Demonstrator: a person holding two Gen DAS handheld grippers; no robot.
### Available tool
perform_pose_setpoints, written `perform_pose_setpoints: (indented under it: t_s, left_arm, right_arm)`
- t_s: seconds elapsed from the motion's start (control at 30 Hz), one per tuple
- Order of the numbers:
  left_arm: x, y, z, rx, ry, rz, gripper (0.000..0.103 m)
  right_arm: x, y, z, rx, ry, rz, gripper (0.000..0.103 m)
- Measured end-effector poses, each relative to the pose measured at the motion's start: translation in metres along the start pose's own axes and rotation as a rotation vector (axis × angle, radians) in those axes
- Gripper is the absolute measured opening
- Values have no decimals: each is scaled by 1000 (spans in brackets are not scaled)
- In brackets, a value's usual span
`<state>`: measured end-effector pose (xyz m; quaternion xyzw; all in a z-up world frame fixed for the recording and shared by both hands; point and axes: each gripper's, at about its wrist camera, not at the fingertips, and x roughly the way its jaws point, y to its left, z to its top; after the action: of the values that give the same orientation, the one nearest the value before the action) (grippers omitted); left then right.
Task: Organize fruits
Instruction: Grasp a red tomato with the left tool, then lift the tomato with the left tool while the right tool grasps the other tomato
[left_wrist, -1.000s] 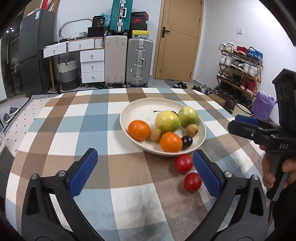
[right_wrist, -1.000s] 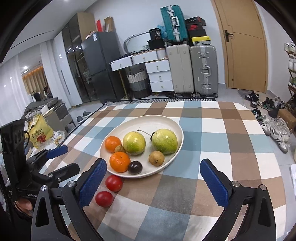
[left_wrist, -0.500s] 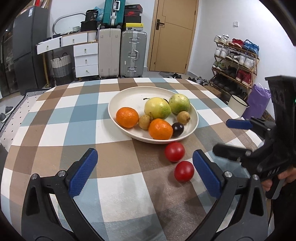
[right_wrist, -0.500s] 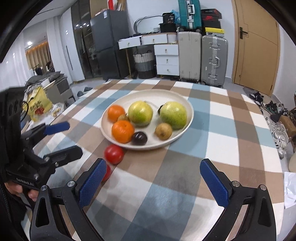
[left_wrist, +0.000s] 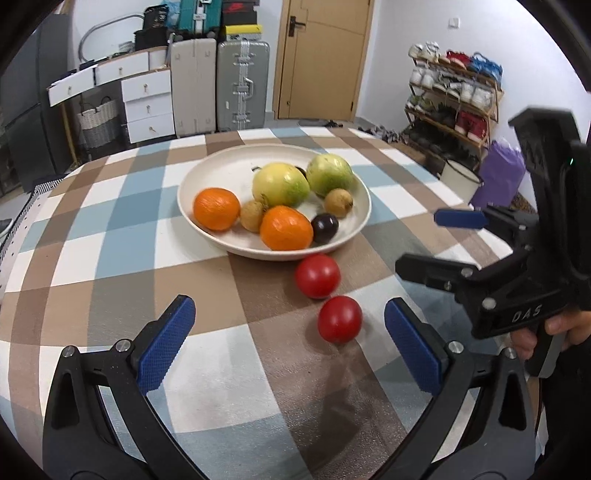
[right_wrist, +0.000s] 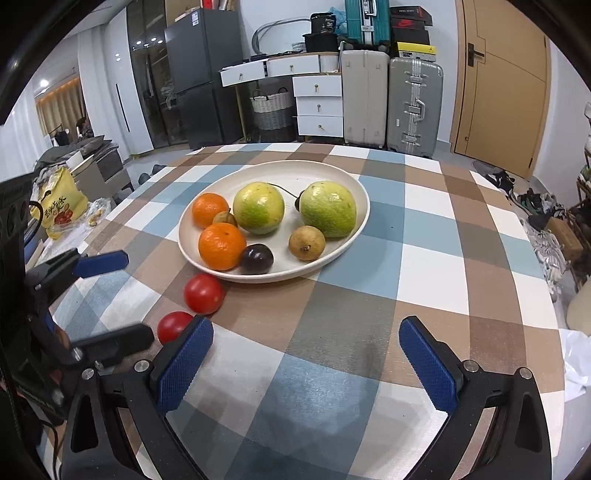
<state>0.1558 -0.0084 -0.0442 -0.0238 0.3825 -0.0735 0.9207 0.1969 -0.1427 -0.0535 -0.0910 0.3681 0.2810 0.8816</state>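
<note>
A cream bowl (left_wrist: 207, 177) (right_wrist: 354, 184) on the checked tablecloth holds two oranges, two green-yellow fruits, small brown fruits and a dark plum. Two red tomatoes lie on the cloth in front of it: the far one (left_wrist: 317, 276) (right_wrist: 204, 293) and the near one (left_wrist: 340, 319) (right_wrist: 173, 325). My left gripper (left_wrist: 288, 343) is open and empty, low over the cloth, with the near tomato just ahead between its fingers. My right gripper (right_wrist: 306, 358) is open and empty; it also shows in the left wrist view (left_wrist: 439, 240), to the right of the tomatoes.
The round table's edge curves close on the left (left_wrist: 14, 236) and right (right_wrist: 554, 295). Beyond it stand suitcases (left_wrist: 242, 85), white drawers (right_wrist: 317, 103), a fridge (right_wrist: 199, 77), a door and a shoe rack (left_wrist: 454, 99). A yellow bag (right_wrist: 59, 206) lies off the table's left.
Both grippers have moved in closer and lower toward the tomatoes and bowl. The right gripper has swung in beside the tomatoes. Fruits have not moved.
</note>
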Motion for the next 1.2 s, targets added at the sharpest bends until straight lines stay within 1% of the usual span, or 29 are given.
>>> perform_pose_setpoints:
  t_s: [0.13, 0.2, 0.27, 0.3, 0.37, 0.4, 0.5, 0.53, 0.6, 0.67, 0.7, 0.8, 0.93, 1.03, 1.2]
  left_arm:
    - [12, -5, 0, 16, 56, -13, 101]
    - [19, -7, 0, 25, 84, -22, 96]
    - [24, -10, 0, 39, 105, -31, 86]
    - [26, -11, 0, 46, 115, -35, 85]
    - [29, -14, -1, 58, 128, -44, 72]
    - [31, -16, -1, 66, 134, -54, 68]
    - [29, -18, -1, 73, 125, -89, 55]
    - [27, -19, -2, 74, 121, -100, 48]
    - [26, -21, -2, 82, 114, -118, 42]
    - [25, -22, -2, 88, 114, -140, 28]
    - [25, -22, -2, 88, 114, -144, 26]
    - [23, -24, -3, 96, 111, -171, 26]
    - [18, -25, -3, 96, 91, -174, 26]
    - [13, -17, -2, 70, 74, -161, 26]
    - [4, 3, 0, 9, 36, -113, 26]
  right_arm:
    - [1, 0, 0, 1, 5, -1, 102]
    - [2, -1, 0, 2, 8, -2, 103]
    - [2, -1, 0, 4, 8, 2, 102]
    - [2, -1, 0, 4, 8, 1, 102]
    - [3, -2, 0, 6, 11, 2, 102]
    - [3, -2, 0, 8, 13, 2, 102]
    - [3, -2, 0, 12, 16, -2, 102]
    - [3, -2, 0, 13, 15, -1, 102]
    - [3, -2, -1, 11, 13, 0, 102]
    - [3, -2, 0, 11, 14, 0, 102]
    - [3, -2, -1, 11, 14, 0, 102]
    - [4, -2, -1, 13, 14, 0, 102]
    - [4, -2, -1, 15, 13, 5, 102]
    - [4, -2, -1, 15, 14, 6, 102]
    - [6, -1, -2, 19, 20, 12, 102]
